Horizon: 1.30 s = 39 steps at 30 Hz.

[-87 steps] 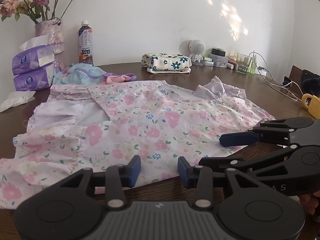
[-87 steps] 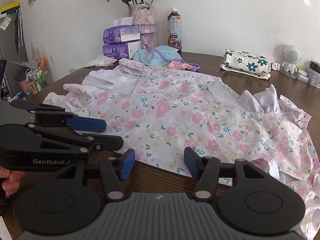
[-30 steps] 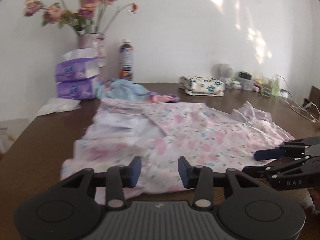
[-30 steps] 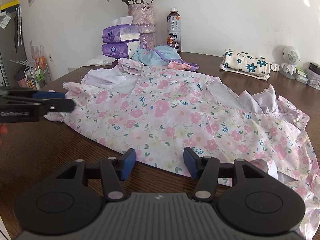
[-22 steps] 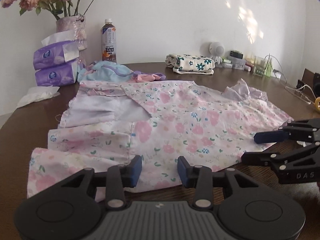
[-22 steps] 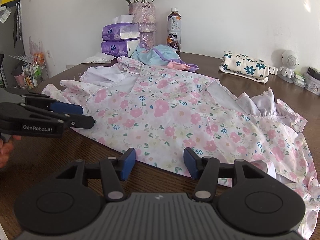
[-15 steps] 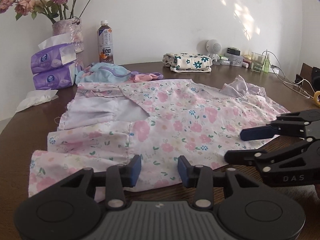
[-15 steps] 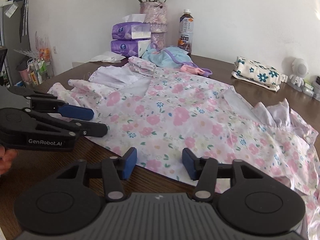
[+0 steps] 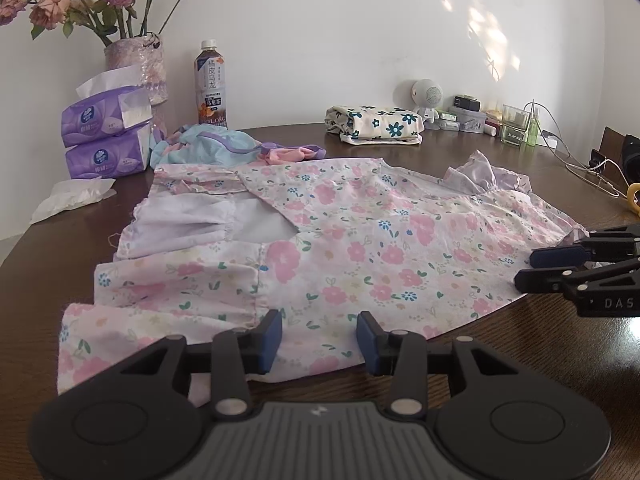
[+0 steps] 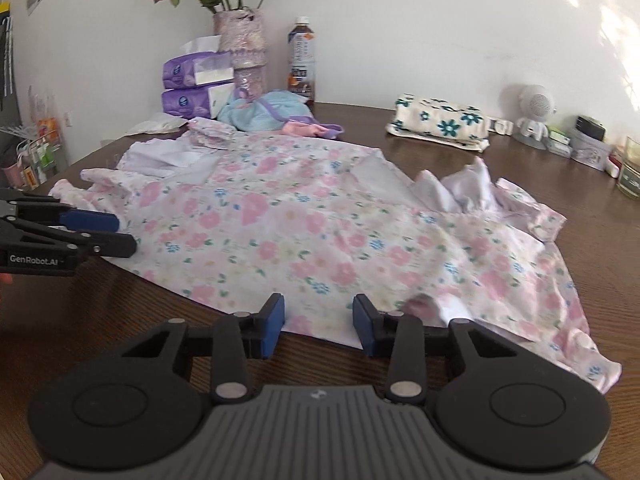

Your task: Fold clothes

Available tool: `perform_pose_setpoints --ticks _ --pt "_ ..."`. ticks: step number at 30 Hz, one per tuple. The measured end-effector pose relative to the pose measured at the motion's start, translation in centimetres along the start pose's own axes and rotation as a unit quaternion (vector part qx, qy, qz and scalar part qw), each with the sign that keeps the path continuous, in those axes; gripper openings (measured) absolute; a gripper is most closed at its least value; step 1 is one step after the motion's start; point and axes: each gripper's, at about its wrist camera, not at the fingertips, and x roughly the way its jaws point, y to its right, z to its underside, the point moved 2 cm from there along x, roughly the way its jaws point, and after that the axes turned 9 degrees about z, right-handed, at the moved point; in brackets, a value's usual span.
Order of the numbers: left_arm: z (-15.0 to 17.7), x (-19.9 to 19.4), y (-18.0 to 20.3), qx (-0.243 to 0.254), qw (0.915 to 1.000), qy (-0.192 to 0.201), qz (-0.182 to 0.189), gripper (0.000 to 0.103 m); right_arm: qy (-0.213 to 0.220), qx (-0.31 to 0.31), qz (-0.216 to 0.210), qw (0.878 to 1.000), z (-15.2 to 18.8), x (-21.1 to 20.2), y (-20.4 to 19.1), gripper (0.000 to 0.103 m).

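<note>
Only the right wrist view shows the floral dress's point(image 10: 320, 232) crumpled hem beside its spread claw point(image 10: 318, 320).

You face a dark wooden bench point(image 9: 560, 344) with a pink floral garment point(image 9: 360, 248) spread flat across its middle. At ten o'clock sit two stacked purple tissue packs point(image 9: 104, 136), a vase of flowers point(image 9: 138, 68) and a drink bottle point(image 9: 211, 84), with a crumpled blue and pink garment point(image 9: 216, 150) just beside them. At one o'clock lies a folded flower-print cloth point(image 9: 374, 124), and small clutter point(image 9: 480, 120) sits further right.
</note>
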Motion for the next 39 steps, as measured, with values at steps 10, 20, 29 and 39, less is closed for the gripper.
perform_pose_setpoints --ticks 10,20,29,39 --pt "0.0 0.0 -0.2 -0.007 1.0 0.002 0.003 0.04 -0.001 0.01 0.029 1.0 0.8 -0.7 2.4 0.026" --pt "0.0 -0.1 -0.2 -0.004 1.0 0.003 0.003 0.04 0.007 0.042 0.01 0.999 0.2 -1.9 3.0 0.026" --pt "-5.1 -1.6 0.2 0.032 0.9969 0.049 0.052 0.031 0.042 -0.002 -0.064 0.997 -6.3 0.3 -1.9 0.026" --pt "-6.5 5.4 -1.5 -0.016 0.9962 -0.017 0.084 0.016 -0.017 -0.026 -0.084 0.996 -8.7 7.5 -7.2 0.02"
